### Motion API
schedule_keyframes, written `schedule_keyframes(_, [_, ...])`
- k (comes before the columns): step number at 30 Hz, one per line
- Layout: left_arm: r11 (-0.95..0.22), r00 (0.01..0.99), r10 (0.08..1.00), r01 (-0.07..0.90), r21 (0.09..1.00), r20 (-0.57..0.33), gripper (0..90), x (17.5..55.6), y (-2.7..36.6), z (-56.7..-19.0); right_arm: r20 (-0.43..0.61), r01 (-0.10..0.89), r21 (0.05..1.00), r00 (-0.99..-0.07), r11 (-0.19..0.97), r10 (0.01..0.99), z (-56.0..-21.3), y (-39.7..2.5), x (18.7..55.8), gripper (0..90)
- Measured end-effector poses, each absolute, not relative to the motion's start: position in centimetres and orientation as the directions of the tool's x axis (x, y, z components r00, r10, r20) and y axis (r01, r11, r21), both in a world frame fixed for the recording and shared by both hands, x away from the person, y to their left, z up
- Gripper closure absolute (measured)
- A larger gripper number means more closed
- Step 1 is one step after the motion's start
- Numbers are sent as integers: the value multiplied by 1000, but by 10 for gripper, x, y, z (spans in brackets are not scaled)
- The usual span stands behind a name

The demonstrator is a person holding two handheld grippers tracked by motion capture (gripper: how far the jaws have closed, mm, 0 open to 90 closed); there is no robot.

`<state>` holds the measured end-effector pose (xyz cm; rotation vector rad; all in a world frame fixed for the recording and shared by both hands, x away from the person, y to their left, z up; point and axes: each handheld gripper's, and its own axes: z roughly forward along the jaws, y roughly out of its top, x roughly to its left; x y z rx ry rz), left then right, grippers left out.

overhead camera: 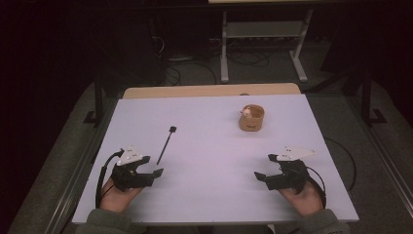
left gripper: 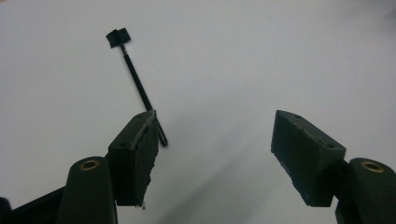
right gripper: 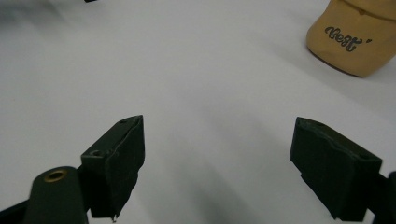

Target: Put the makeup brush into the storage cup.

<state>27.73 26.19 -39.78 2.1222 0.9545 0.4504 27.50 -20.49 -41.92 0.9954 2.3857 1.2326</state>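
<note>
While jaws gape, black stick left view, tan cup right view.

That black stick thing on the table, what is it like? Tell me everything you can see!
The black stick is thin, straight and dark all over, with a small flat square head at its far end. It lies flat on the white table, slanting away from the person. Its near end sits just beside one jaw of the open left gripper, but the pictures do not settle whether they touch. Nothing holds it. What it is made of is hard to tell.
</note>
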Motion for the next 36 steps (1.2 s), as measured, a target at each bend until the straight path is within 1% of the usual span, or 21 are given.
schedule_keyframes(2, [-424,638,770,502,754,8,328,284,261,-393,60,442,803,-727,400,684,-418,-205,274,176])
schedule_keyframes(7, [-434,630,776,506,745,24,330,299,259,-386,63,444,804,-726,397,685,-417,-206,274,178])
schedule_keyframes(8, [-431,629,777,517,740,12,332,308,257,-383,64,443,805,-726,395,685,-417,-206,274,178])
schedule_keyframes(12, [-453,628,778,530,717,27,347,321,254,-381,63,443,807,-721,390,690,-416,-208,274,179])
schedule_keyframes(13, [-448,625,781,544,710,14,354,329,252,-382,65,440,811,-724,386,687,-416,-209,275,180])
schedule_keyframes(14, [-463,626,779,553,693,20,360,334,251,-383,73,447,809,-721,383,689,-416,-209,275,179])
schedule_keyframes(17, [-462,622,783,579,672,2,389,345,247,-385,65,441,808,-725,390,686,-417,-208,275,180])
schedule_keyframes(19, [-467,621,784,581,666,8,407,349,245,-386,70,443,810,-724,385,686,-416,-208,275,181])
schedule_keyframes(20, [-467,619,786,600,650,-7,415,357,241,-388,75,447,808,-723,383,687,-416,-207,275,182])
schedule_keyframes(26, [-490,617,787,632,600,-7,477,376,232,-390,68,442,806,-729,393,681,-416,-206,275,182])
schedule_keyframes(31, [-513,610,792,653,557,13,535,393,225,-395,64,437,806,-735,399,675,-417,-205,275,183])
schedule_keyframes(36, [-495,588,809,682,538,-2,577,404,222,-400,64,436,805,-738,403,672,-418,-204,274,184])
